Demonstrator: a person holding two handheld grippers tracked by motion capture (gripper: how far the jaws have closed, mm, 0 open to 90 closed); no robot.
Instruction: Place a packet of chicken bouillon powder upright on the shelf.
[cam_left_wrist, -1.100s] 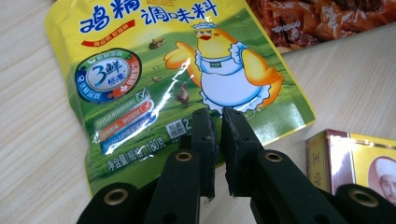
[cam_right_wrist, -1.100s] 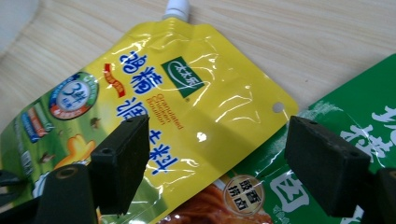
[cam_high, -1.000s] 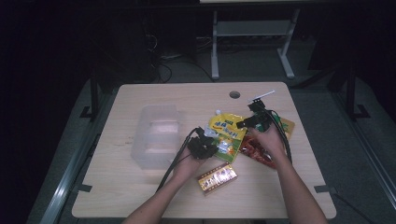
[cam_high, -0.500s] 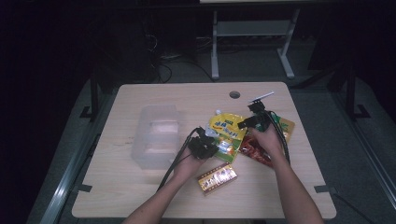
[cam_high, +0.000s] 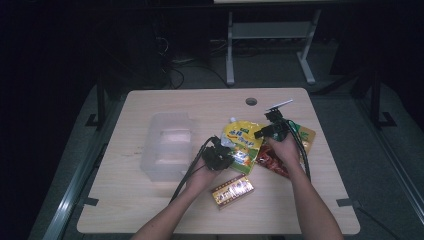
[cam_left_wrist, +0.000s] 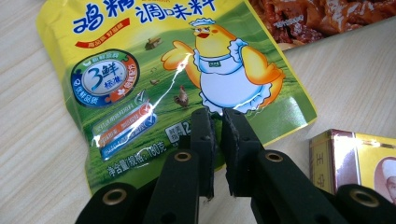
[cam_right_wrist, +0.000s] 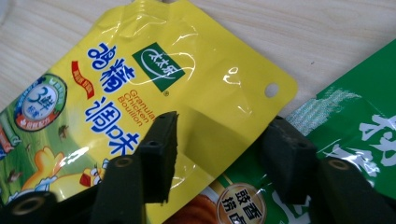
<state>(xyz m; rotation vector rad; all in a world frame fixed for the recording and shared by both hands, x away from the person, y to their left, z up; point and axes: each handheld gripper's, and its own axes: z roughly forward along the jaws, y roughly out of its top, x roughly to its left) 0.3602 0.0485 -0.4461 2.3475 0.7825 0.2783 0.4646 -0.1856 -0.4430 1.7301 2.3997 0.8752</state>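
Observation:
A yellow chicken-bouillon pouch lies flat at the table's middle right. My left gripper sits at its lower left edge. In the left gripper view the left gripper hovers over the pouch, and its jaws are shut with only a slit between them. My right gripper is at the pouch's upper right corner. In the right gripper view the right gripper is open. One jaw is over the yellow pouch and the other is over a green packet.
A clear plastic tub stands left of the pouch. A gold and red box lies near the front, also seen as the box. A red snack pack and the green-orange packet lie under the right hand. A cable hole marks the table's far side.
Both hands stay almost still; the left gripper has edged slightly right toward the yellow pouch.

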